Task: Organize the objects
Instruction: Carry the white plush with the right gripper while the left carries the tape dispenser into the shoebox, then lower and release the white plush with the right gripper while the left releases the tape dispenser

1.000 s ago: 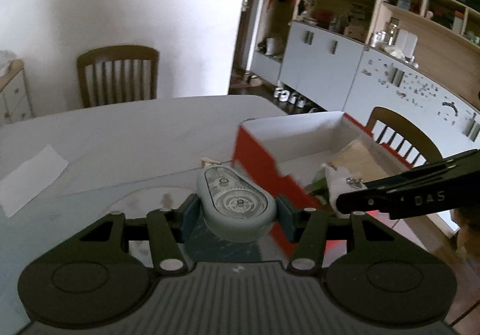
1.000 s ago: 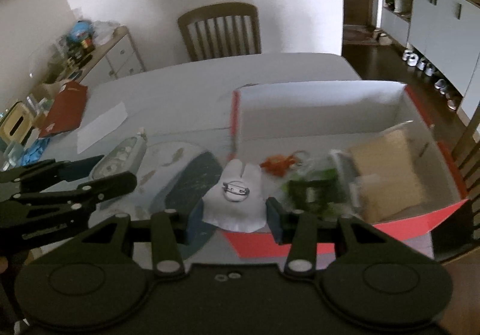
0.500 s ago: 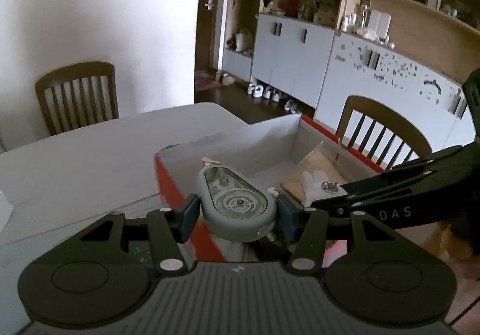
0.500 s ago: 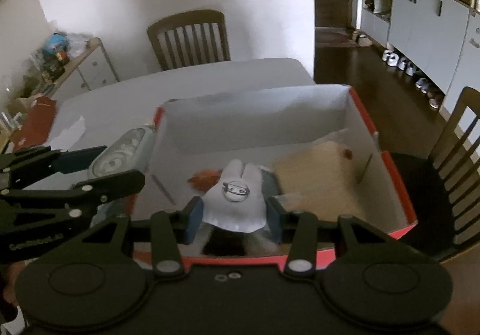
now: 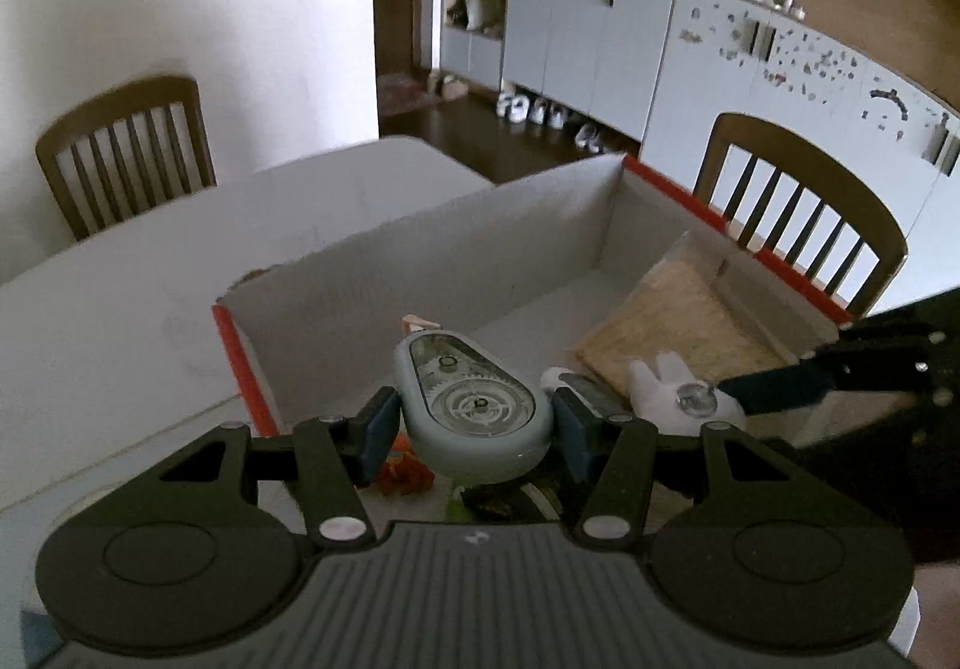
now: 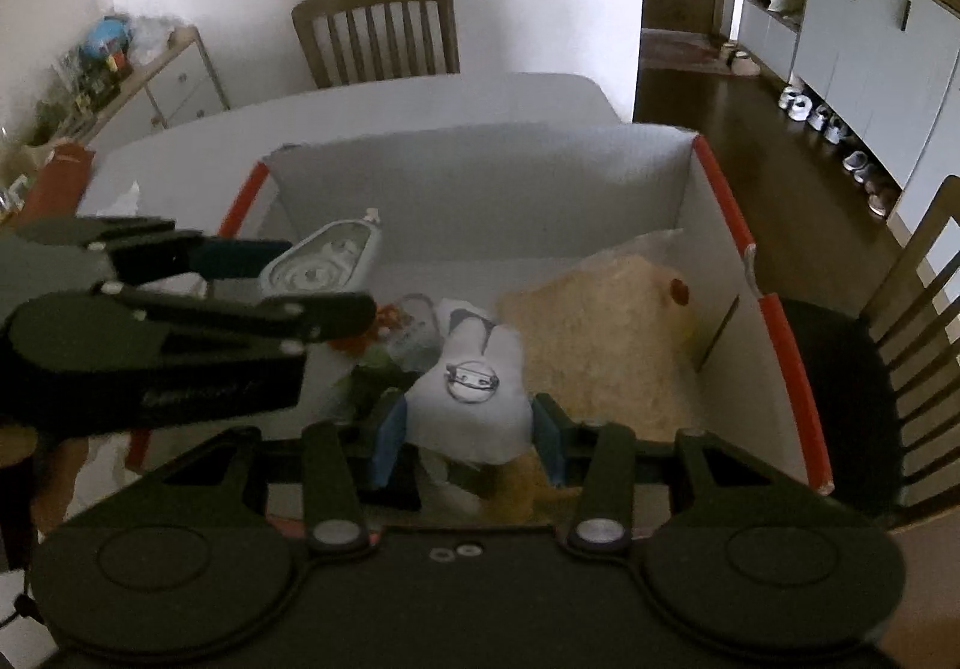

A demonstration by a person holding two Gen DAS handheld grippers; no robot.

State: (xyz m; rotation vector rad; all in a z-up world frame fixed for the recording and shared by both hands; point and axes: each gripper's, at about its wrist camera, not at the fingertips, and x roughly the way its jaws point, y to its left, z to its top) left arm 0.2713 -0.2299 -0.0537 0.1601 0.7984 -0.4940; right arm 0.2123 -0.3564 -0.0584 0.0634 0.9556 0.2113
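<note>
Two loaded grippers crowding box (image 6: 726, 225), chairs (image 6: 375, 27) nearby.

A left gripper (image 5: 474, 420) clamps a grey teardrop-shaped correction tape dispenser (image 5: 473, 405) between its blue pads (image 5: 379, 425), holding it over the near end of an open red-edged cardboard box (image 5: 420, 273) on a pale table (image 5: 150, 297). At right, the right gripper (image 5: 729, 399) reaches in from the side, holding a white rabbit-shaped plush badge (image 5: 672, 393) with a round metal pin back, also above the box. A bag of pale yellow flakes (image 5: 666, 321) lies on the box floor toward the right wall, and something orange (image 5: 405, 474) shows beneath the near fingers. Wooden chairs stand far left (image 5: 123, 153) and far right (image 5: 804, 213), with grey cabinets (image 5: 600, 45) behind.
</note>
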